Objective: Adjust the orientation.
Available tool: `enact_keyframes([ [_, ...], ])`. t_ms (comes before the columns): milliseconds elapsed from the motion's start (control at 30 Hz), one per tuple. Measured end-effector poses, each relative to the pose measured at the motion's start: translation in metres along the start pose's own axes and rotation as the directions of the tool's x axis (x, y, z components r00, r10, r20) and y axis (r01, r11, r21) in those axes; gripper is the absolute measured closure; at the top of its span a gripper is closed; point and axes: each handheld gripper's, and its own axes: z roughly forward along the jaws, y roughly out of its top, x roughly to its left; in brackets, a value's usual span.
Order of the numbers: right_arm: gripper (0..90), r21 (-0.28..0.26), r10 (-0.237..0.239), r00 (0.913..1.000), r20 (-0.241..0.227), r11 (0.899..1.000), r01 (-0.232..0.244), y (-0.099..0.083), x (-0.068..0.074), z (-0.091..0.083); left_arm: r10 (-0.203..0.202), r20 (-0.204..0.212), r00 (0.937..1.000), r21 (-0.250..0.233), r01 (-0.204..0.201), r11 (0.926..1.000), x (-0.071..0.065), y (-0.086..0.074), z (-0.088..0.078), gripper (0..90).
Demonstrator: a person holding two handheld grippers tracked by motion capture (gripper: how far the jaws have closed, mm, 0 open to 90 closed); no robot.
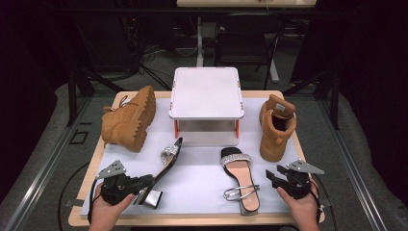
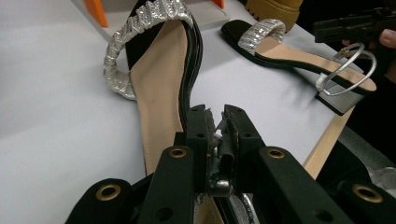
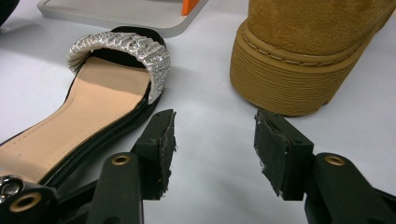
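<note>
A black heeled sandal (image 1: 169, 156) with a silver toe band lies tipped on its side at the front left of the white mat. My left gripper (image 1: 146, 185) is shut on its thin silver strap near the heel; the left gripper view shows the jaws (image 2: 215, 114) pinching that strap, with the tan insole (image 2: 159, 79) stretching away ahead. The matching sandal (image 1: 239, 173) lies flat to the right. My right gripper (image 1: 273, 175) stands open just right of it with nothing between the jaws (image 3: 212, 135), the sandal (image 3: 93, 102) at its left and a tan boot (image 3: 308, 56) ahead.
A white raised stand (image 1: 206, 94) on orange legs sits at the back middle. One tan boot (image 1: 127, 120) lies on its side at the back left, the other (image 1: 275, 127) stands upright at the right. The wooden table edge (image 1: 192, 220) runs close to my hands.
</note>
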Motion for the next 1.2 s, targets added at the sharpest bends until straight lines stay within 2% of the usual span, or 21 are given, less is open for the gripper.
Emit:
enact_keyframes([
  [233, 47.8, 0.000, 0.003, 1.0000, -0.002, 1.000, -0.003, 0.000, -0.001, -0.001, 0.029, 0.007, 0.9995, 0.015, -0.029, 0.9995, -0.011, 0.004, 0.011, 81.5],
  [567, 47.7, 0.000, 0.004, 1.0000, -0.003, 1.000, -0.004, 0.000, -0.001, -0.001, 0.025, 0.021, 0.9995, 0.042, -0.026, 0.9988, -0.022, 0.004, 0.027, 81.5],
  [800, 47.7, -0.001, 0.005, 1.0000, -0.002, 1.000, -0.005, 0.000, -0.001, -0.001, 0.061, 0.008, 0.9981, 0.083, -0.062, 0.9946, -0.033, 0.003, 0.040, 81.5],
  [833, 47.6, -0.001, 0.004, 1.0000, -0.001, 1.000, -0.004, 0.000, -0.001, -0.001, 0.075, 0.009, 0.9971, 0.084, -0.075, 0.9936, -0.033, 0.003, 0.042, 81.5],
  [1067, 47.6, -0.002, 0.006, 1.0000, -0.002, 1.000, -0.006, 0.000, -0.001, -0.001, 0.095, 0.000, 0.9955, 0.105, -0.094, 0.9900, -0.038, 0.001, 0.048, 81.5],
  [1200, 47.6, -0.003, -0.003, 1.0000, -0.001, 1.000, 0.003, 0.000, -0.002, -0.001, 0.092, -0.001, 0.9958, 0.107, -0.091, 0.9900, -0.039, 0.001, 0.048, 81.5],
])
